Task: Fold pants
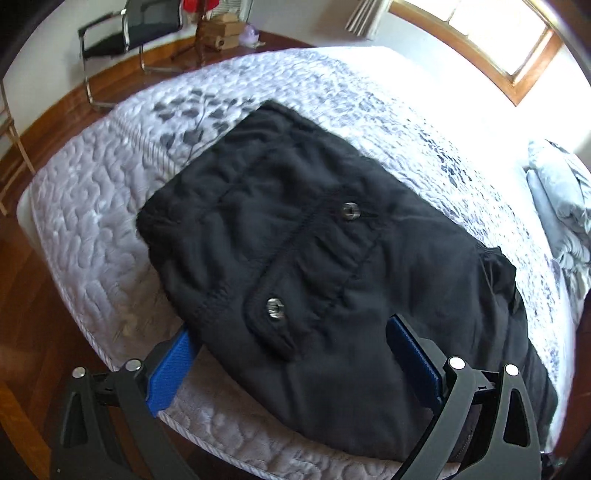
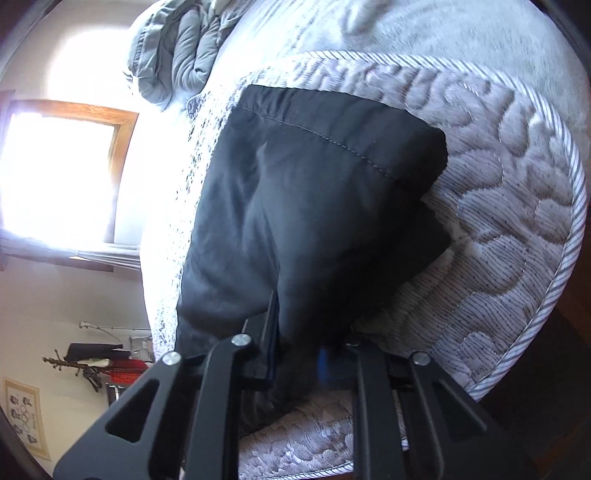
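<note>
1. left wrist view: the black pants (image 1: 325,266) lie folded on the quilted mattress (image 1: 92,236), near its corner, with two metal snaps (image 1: 274,308) showing on a pocket flap.
2. the left gripper (image 1: 291,354) hangs above the near edge of the pants with its blue pads (image 1: 170,369) spread wide; nothing is between them.
3. behind the bed stand a black chair (image 1: 140,26) on the wooden floor (image 1: 22,302), and a bright window (image 1: 495,33); a grey duvet (image 1: 561,206) is bunched at the right.
4. right wrist view: the right gripper (image 2: 299,354) is pressed together on a fold of the pants (image 2: 314,206), the cloth rising from between its fingers.
5. the hem end of the pants, with its stitch line, lies near the striped mattress edge (image 2: 569,236).
6. the grey duvet (image 2: 177,48) sits at the top, the window (image 2: 62,173) at the left.
</note>
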